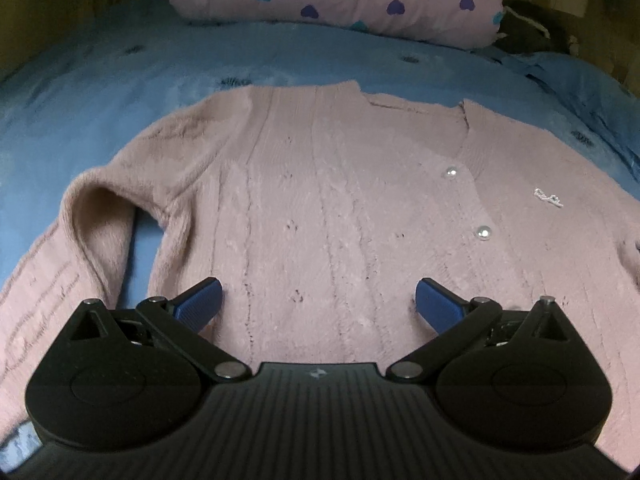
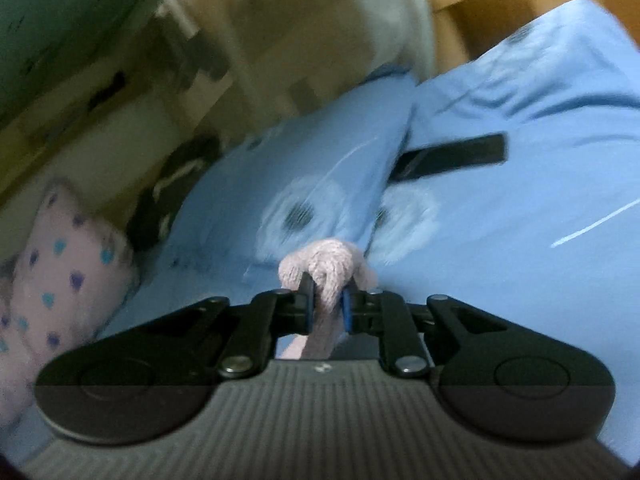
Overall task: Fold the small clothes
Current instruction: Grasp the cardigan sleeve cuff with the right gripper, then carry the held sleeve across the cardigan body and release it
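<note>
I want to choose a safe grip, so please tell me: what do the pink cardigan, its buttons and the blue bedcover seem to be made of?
Cardigan: a soft, fuzzy knit, perhaps wool or acrylic; ribbed cable lines and a hairy nap show.
Buttons: glossy, pearl-like, probably plastic; they shine white.
Bedcover: smooth woven cloth, perhaps cotton, matte, with soft creases.

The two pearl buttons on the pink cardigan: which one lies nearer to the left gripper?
The lower pearl button, closer to the left gripper. The other pearl button sits higher, toward the neckline.
</note>
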`<action>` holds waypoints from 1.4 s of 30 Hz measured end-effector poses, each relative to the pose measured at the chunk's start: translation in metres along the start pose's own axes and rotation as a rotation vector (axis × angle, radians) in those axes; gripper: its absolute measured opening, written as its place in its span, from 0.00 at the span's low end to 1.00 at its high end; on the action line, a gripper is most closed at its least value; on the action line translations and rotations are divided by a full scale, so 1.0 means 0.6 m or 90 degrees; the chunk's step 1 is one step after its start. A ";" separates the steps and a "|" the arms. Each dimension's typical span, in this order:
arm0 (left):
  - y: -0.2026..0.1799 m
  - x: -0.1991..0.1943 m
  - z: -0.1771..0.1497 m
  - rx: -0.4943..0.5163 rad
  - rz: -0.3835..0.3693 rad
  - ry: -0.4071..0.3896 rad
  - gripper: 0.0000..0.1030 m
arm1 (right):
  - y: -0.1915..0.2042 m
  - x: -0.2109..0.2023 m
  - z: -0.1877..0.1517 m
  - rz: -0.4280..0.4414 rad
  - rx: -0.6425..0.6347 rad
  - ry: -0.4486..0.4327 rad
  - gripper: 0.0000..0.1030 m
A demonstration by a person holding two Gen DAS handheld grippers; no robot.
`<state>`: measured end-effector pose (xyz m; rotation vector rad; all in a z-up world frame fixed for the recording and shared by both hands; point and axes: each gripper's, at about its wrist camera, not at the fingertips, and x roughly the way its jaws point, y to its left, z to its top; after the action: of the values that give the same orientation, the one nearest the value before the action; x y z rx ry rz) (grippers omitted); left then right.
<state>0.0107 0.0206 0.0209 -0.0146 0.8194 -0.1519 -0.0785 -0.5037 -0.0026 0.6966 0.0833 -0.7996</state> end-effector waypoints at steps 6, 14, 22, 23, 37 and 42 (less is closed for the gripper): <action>0.006 0.002 0.007 -0.019 -0.023 0.006 1.00 | -0.021 0.010 0.017 0.004 0.035 0.003 0.16; 0.022 0.000 0.014 -0.040 -0.022 0.018 1.00 | 0.045 -0.007 0.020 0.112 0.020 0.035 0.16; 0.027 -0.006 0.017 -0.039 -0.019 0.013 1.00 | 0.176 -0.051 0.002 0.235 -0.057 0.073 0.16; 0.026 -0.007 0.017 -0.037 -0.019 0.012 1.00 | 0.195 -0.056 -0.002 0.248 -0.068 0.080 0.16; 0.064 -0.026 0.034 -0.087 -0.020 -0.003 1.00 | 0.396 -0.152 -0.084 0.419 -0.164 0.186 0.16; 0.101 -0.039 0.046 -0.131 -0.012 -0.020 1.00 | 0.439 -0.190 -0.148 0.478 -0.170 0.223 0.16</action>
<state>0.0229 0.0826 0.0524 -0.2179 0.8016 -0.0847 0.0374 -0.2493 0.1081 0.5459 0.2248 0.0597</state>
